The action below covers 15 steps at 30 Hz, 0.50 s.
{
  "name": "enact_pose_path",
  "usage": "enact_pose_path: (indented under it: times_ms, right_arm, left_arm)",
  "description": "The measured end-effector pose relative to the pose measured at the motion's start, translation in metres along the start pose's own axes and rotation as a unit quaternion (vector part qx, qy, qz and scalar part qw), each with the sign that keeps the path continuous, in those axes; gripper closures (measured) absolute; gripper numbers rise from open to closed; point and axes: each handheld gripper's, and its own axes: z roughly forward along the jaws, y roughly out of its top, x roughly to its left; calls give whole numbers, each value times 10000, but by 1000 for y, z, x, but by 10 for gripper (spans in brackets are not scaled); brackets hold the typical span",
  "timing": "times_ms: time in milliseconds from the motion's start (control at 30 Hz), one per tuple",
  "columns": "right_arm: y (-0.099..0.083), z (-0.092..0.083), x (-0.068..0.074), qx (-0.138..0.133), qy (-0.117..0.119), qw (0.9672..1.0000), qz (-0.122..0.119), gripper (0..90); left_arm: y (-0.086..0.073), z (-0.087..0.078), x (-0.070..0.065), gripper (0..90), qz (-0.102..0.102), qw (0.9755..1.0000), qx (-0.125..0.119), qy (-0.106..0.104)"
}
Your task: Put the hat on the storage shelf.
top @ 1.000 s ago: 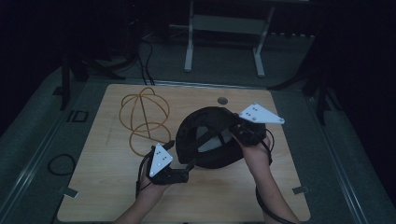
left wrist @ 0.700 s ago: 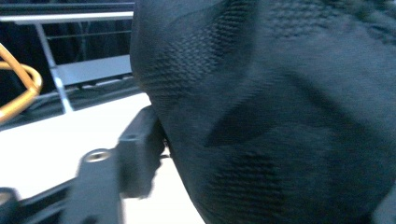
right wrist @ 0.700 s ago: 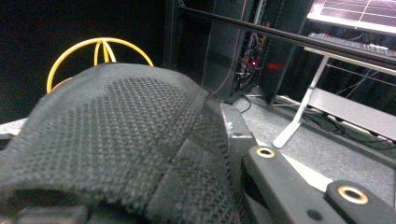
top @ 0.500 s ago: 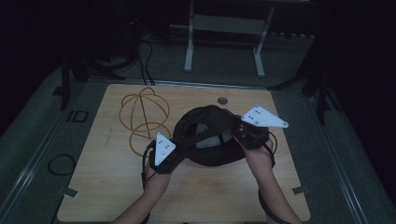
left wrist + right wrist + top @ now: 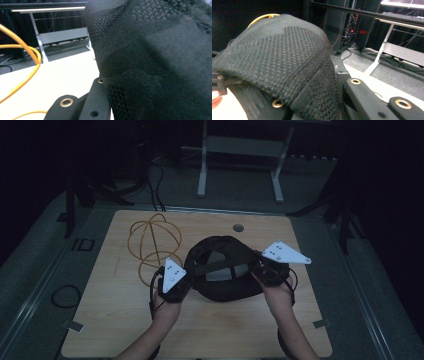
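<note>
Black mesh-fabric cap (image 5: 222,270) (opening up) is sitting mid-table (image 5: 115,320). Left gripper (image 5: 176,284) & right gripper (image 5: 267,270) jaws are clamping its opposite rims; orange wire loops (image 5: 152,242) lying toward far-left corner.

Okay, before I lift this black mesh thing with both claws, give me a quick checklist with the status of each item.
1. Left claw at the black mesh fabric piece: ok, its jaw lies against the fabric's left edge.
2. Right claw gripping: ok, the fabric sits between its jaws in the right gripper view.
3. Left claw fully shut on fabric: cannot tell, the fabric hides one jaw.
4. Orange wire frame apart from the fabric: ok, it lies beside it to the left.
5. Fabric resting on the wooden table: ok.
</note>
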Motion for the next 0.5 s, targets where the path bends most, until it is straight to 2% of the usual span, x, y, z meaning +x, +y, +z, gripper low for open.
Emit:
enact_pose_path:
  times_ms: [33,100,133,200,267,300,333,367,467,500]
  right_arm:
    - [0,0,0,0,0,10000,0,847]
    - [-3,-2,-1,-14,-11,10000,1,775]
    - [-3,-2,-1,-14,-11,10000,1,775]
    - [-6,-4,-1,14,-30,10000,9,669]
    - [-7,-4,0,35,-53,10000,-10,634]
    - [-10,-4,0,56,7,10000,7,573]
    - [-10,-4,0,56,7,10000,7,573]
    - [-13,-4,0,66,40,10000,-37,501]
    - [-15,-4,1,99,72,9999,-31,481]
    - [-21,-5,1,158,124,9998,65,424]
  left_arm:
    - [0,0,0,896,0,10000,0,0]
    - [5,-2,-2,896,50,10000,-55,6]
    - [5,-2,-2,896,50,10000,-55,6]
    - [10,-3,-3,896,-37,10000,-86,-35]
    - [12,-3,-2,896,-100,9999,-101,-64]
    - [14,-4,-2,896,-70,9999,-124,-65]
    - [14,-4,-2,896,-70,9999,-124,-65]
    - [17,-5,-2,896,-101,9997,-210,-92]
    - [18,-5,-2,896,-106,9997,-213,-93]
    - [21,-6,-2,896,-61,9997,-221,-107]
